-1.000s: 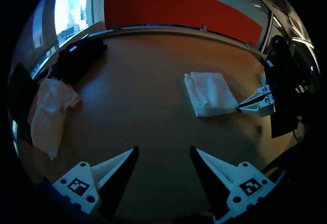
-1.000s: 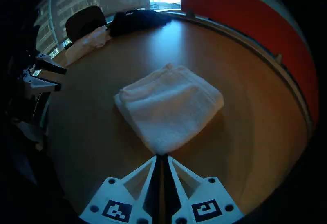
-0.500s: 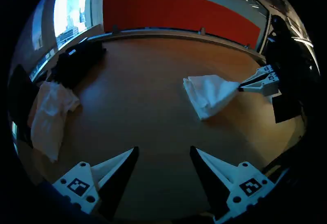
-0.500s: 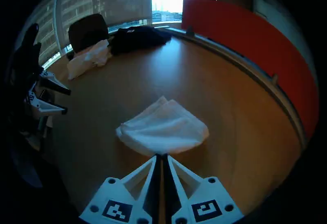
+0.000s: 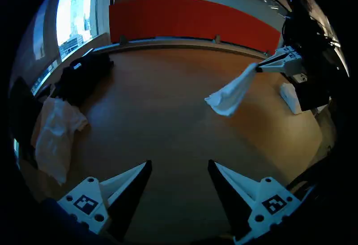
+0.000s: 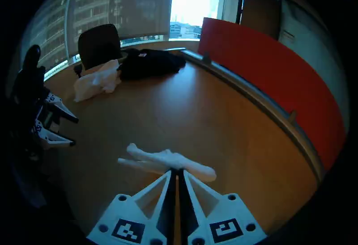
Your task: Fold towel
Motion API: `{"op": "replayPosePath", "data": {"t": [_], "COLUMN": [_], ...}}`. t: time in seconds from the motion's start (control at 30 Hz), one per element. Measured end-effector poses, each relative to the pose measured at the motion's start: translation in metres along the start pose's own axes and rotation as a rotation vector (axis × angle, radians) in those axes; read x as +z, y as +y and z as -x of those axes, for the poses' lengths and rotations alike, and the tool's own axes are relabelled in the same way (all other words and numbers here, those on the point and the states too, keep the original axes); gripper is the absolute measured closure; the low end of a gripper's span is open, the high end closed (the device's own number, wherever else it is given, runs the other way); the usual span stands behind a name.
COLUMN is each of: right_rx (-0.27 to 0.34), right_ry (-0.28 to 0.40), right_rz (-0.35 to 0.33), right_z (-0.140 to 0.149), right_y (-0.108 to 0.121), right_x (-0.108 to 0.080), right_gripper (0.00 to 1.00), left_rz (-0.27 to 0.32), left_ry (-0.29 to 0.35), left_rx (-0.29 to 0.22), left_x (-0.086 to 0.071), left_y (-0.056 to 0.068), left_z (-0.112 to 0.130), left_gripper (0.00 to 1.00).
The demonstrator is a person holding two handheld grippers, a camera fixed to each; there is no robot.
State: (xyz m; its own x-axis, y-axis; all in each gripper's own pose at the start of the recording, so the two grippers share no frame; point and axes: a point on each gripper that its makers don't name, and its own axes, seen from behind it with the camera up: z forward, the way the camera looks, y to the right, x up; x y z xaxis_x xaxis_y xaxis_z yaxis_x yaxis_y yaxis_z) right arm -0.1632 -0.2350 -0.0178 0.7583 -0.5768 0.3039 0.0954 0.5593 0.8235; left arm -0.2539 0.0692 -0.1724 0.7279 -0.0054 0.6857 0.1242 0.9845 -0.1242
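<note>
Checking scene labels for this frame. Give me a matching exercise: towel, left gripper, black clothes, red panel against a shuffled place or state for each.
1 towel
2 left gripper
3 black clothes
4 red panel

A jaws apart, holding nothing
B standing along the table edge
C hanging from the right gripper
D heaped on the table beside a white cloth

Pairs: 1-C, 2-A, 3-D, 4-B

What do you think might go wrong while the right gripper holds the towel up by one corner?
1. The towel hangs from one corner pinched in the right gripper, so its folds may fall open.
2. That pinch looks small; the towel could slip onto the table.
3. The left gripper is open and far off, so nothing supports the hanging end.
</note>
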Motion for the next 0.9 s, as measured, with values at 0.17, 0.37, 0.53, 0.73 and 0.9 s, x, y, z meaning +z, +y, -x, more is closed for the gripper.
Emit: {"op": "replayPosePath", "data": {"t": [0.17, 0.37, 0.53, 0.73, 0.9], "right_rx": [-0.011, -0.015, 0.001, 0.024, 0.034], "right_ry": [0.007, 0.009, 0.008, -0.001, -0.014], "right_rz": [0.022, 0.056, 0.079, 0.105, 0.127], "right_z": [-0.013, -0.019, -0.017, -0.006, 0.003], "right_y": [0.018, 0.04, 0.057, 0.078, 0.097], "right_x": [-0.009, -0.025, -0.038, -0.054, -0.068], "right_gripper": [0.97, 0.97, 0.97, 0.97, 0.97], "left_rz": [0.004, 0.009, 0.016, 0.022, 0.025], "left_ry": [0.009, 0.018, 0.021, 0.023, 0.024], "left_rx": [0.006, 0.01, 0.012, 0.013, 0.018], "left_x": [-0.002, -0.003, -0.003, -0.004, -0.003], "left_y": [0.001, 0.003, 0.006, 0.009, 0.011], "left_z": [-0.004, -0.007, -0.008, -0.009, -0.01], "left_gripper": [0.07, 0.07, 0.07, 0.07, 0.07]}}
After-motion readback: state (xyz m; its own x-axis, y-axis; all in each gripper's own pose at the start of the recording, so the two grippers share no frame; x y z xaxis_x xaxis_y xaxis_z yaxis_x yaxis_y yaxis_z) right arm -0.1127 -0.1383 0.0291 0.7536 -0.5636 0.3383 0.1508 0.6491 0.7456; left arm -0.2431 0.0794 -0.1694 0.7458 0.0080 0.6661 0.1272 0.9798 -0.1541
